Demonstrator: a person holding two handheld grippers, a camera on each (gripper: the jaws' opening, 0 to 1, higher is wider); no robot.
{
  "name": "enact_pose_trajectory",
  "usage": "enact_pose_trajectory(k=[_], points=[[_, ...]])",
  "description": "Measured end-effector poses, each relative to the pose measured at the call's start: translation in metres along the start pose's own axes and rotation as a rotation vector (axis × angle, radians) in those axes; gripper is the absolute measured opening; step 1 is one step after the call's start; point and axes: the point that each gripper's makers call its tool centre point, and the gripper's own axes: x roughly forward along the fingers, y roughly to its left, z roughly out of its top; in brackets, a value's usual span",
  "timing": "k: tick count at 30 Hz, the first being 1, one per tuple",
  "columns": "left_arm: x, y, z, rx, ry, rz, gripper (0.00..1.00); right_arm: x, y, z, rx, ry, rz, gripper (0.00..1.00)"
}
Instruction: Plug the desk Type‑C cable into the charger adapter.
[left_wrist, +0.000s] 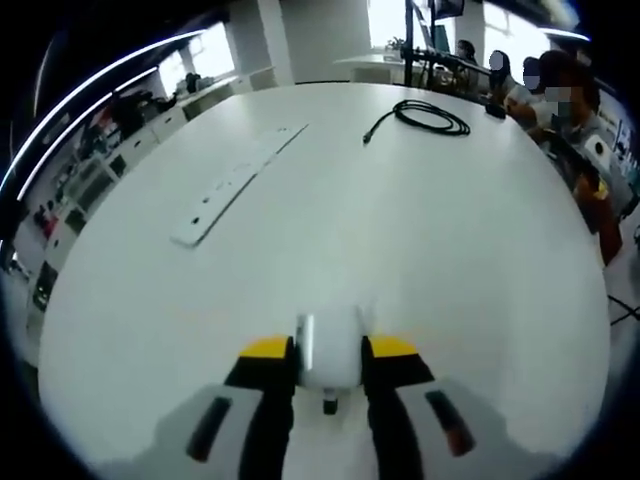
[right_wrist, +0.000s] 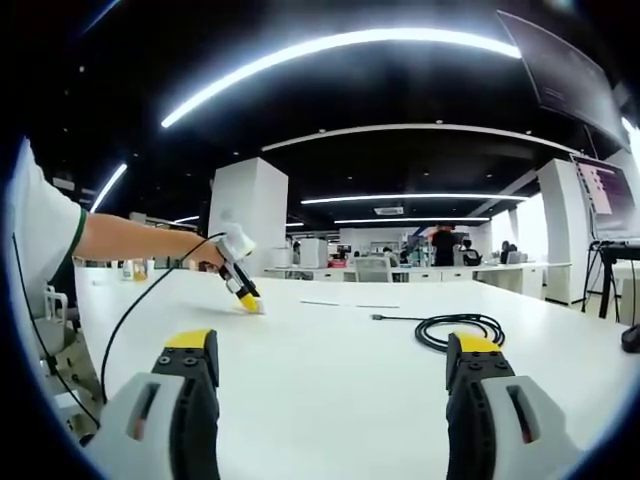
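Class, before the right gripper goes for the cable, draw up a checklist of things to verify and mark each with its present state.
1. Left gripper shut on small white charger adapter: ok.
2. Right gripper open, nothing between its jaws: ok.
3. Coiled black Type-C cable loose on round white table: ok.
4. Cable plug end free of the coil: ok.
5. Adapter port facing the cable: cannot tell.

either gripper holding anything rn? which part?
The left gripper is shut on the white charger adapter, pinched across its two sides on the table. The right gripper is open and holds nothing; the black cable lies coiled ahead.
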Motion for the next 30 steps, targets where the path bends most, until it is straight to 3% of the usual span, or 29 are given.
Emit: enact_pose_trajectory(k=[5,21,30], points=[[-0.004,-0.015,-0.005,0.007,-0.001,-0.016,0.25,0.002,0.002,0.000,-0.001,0.002,0.009,0.96],[-0.010,-0.021,-0.013,0.031,0.016,-0.053,0.25,0.005,0.010,0.000,-0.010,0.007,0.026,0.96],[-0.019,-0.049,-0.021,0.043,0.034,-0.076,0.25,0.006,0.013,0.003,-0.014,0.001,0.035,0.96]])
